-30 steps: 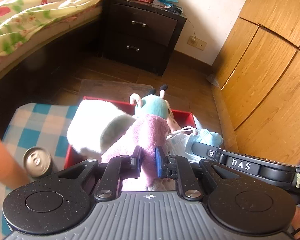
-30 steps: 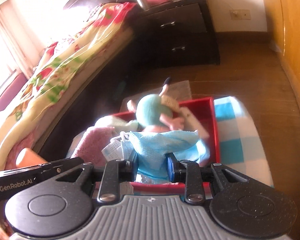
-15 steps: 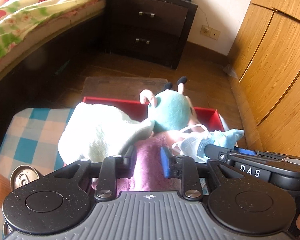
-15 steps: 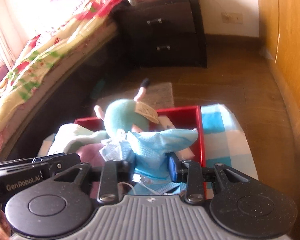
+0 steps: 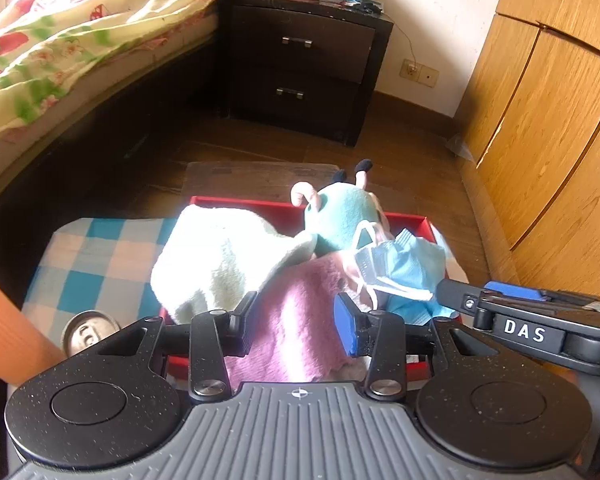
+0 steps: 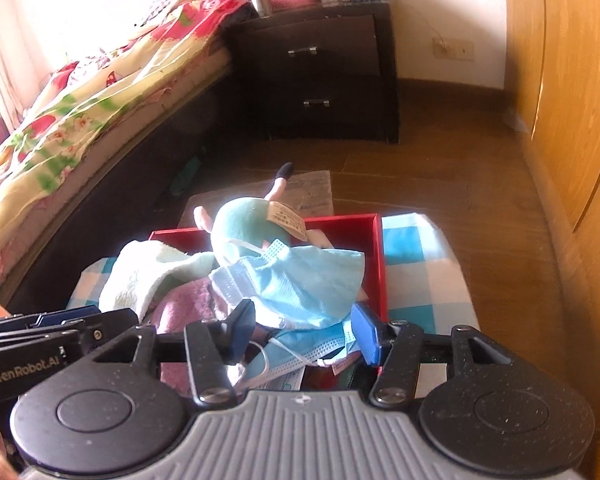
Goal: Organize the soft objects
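Observation:
A red box [image 5: 412, 222] [image 6: 376, 248] on a blue checked cloth holds a teal plush toy [image 5: 340, 216] [image 6: 244, 220], a pale green towel [image 5: 220, 256] [image 6: 144, 276], a pink towel [image 5: 300, 328] [image 6: 184, 300] and blue face masks [image 5: 408, 272] [image 6: 304, 280]. My left gripper [image 5: 296, 324] is open just above the pink towel, holding nothing. My right gripper [image 6: 302, 330] is open over the masks at the box's near edge, holding nothing.
A metal can [image 5: 88, 330] stands on the checked cloth [image 5: 100, 260] left of the box. A bed [image 5: 60, 48] runs along the left. A dark nightstand [image 5: 304, 68] is at the back. Wooden wardrobe doors [image 5: 548, 120] line the right.
Both grippers opened and drew back from the box. The left let go of the pink towel and the right let go of the blue masks, which now lie in the box.

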Tool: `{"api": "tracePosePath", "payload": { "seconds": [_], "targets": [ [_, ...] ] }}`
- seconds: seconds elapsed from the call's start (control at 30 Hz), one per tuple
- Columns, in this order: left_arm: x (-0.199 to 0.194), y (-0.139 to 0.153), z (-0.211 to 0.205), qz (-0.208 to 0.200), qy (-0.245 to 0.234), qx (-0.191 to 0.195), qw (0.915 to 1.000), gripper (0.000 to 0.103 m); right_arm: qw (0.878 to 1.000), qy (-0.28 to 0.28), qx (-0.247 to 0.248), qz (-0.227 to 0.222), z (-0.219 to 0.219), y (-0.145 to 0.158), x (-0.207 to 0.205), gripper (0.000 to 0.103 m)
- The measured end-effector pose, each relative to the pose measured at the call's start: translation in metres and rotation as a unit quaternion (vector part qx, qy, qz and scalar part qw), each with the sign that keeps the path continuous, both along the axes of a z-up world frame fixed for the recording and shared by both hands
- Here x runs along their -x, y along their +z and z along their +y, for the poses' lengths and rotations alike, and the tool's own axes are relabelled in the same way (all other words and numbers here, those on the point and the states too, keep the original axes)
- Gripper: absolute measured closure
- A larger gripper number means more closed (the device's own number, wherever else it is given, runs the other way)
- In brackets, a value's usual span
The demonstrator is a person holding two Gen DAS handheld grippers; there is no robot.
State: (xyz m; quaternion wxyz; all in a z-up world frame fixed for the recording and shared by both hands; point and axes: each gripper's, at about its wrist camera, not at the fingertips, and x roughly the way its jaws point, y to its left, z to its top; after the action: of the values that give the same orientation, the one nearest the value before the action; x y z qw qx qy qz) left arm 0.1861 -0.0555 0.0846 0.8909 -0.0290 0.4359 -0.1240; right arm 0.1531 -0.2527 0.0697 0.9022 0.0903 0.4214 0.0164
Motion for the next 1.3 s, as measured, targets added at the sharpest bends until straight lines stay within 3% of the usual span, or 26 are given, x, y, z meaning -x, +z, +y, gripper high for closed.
{"api": "tracePosePath", "payload": {
  "seconds": [0.57, 1.23, 1.3],
  "targets": [
    [0.037, -0.006, 0.005, 0.007, -0.004, -0.028, 0.9996, 0.06, 1.0, 0.019, 0.007, 0.01, 0.016, 0.002, 0.04, 0.072],
    [0.11, 0.001, 0.019, -0.02, -0.021, -0.055, 0.998, 0.048, 0.999, 0.052, 0.0, 0.002, 0.033, 0.007, 0.113, 0.07],
    [0.118, 0.0, 0.02, -0.022, -0.022, -0.058, 0.9979, 0.045, 0.998, 0.055, -0.001, -0.001, 0.034, 0.009, 0.123, 0.065]
  ]
}}
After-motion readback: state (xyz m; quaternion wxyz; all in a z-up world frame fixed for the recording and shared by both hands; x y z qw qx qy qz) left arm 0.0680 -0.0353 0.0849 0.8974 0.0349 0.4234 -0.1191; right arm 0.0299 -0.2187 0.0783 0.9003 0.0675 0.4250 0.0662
